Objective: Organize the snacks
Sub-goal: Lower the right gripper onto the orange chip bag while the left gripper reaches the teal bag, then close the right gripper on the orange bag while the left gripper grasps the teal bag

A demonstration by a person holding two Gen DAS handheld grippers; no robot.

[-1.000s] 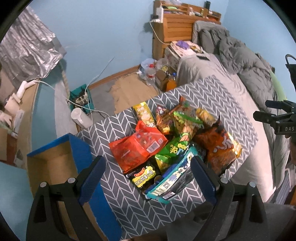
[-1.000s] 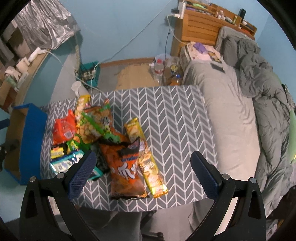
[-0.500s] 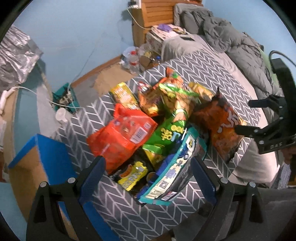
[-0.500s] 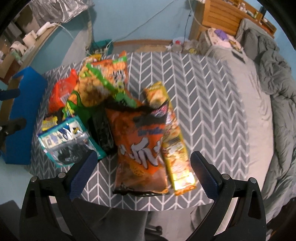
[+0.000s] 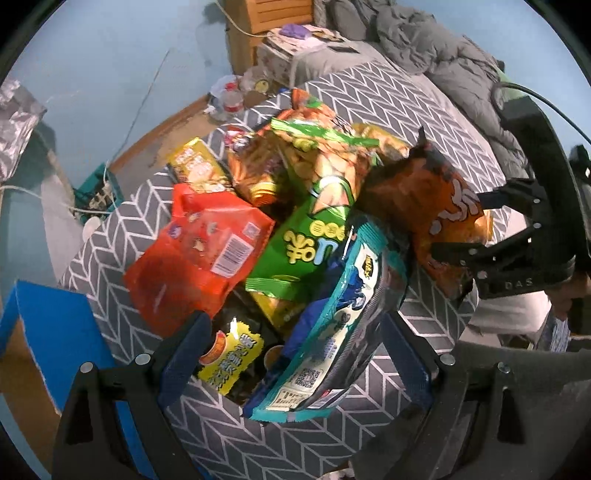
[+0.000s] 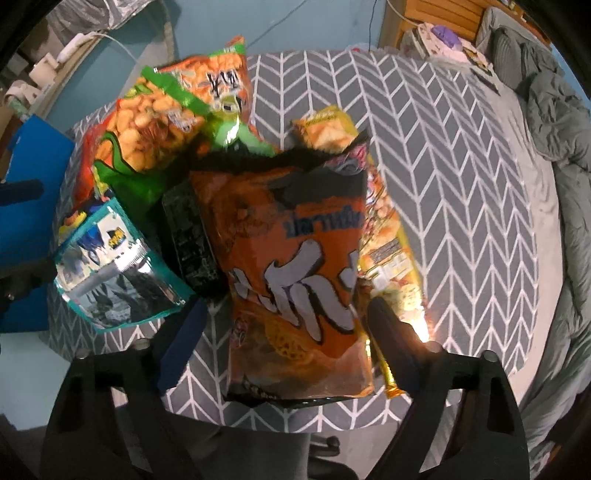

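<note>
A heap of snack bags lies on a grey chevron-patterned table (image 5: 207, 435). My left gripper (image 5: 295, 350) is open, its fingers on either side of a teal bag (image 5: 332, 354) and a small yellow-labelled black pack (image 5: 232, 358). A red bag (image 5: 199, 262) and a green bag (image 5: 306, 243) lie just beyond. My right gripper (image 6: 284, 332) is open, its fingers straddling the lower part of a large orange chip bag (image 6: 295, 280). A long yellow pack (image 6: 388, 258) lies to its right. The teal bag shows at the left of the right wrist view (image 6: 114, 273).
A blue cardboard box (image 5: 48, 332) stands open at the table's left end. A bed with a grey duvet (image 6: 554, 155) runs along the right. Bottles and clutter (image 5: 229, 99) sit on the floor beyond the table, beside a wooden headboard shelf (image 5: 273, 18).
Both grippers have dropped toward the table and closed in on the heap. The left now frames the teal bag, the right the orange chip bag. Both stayed open.
</note>
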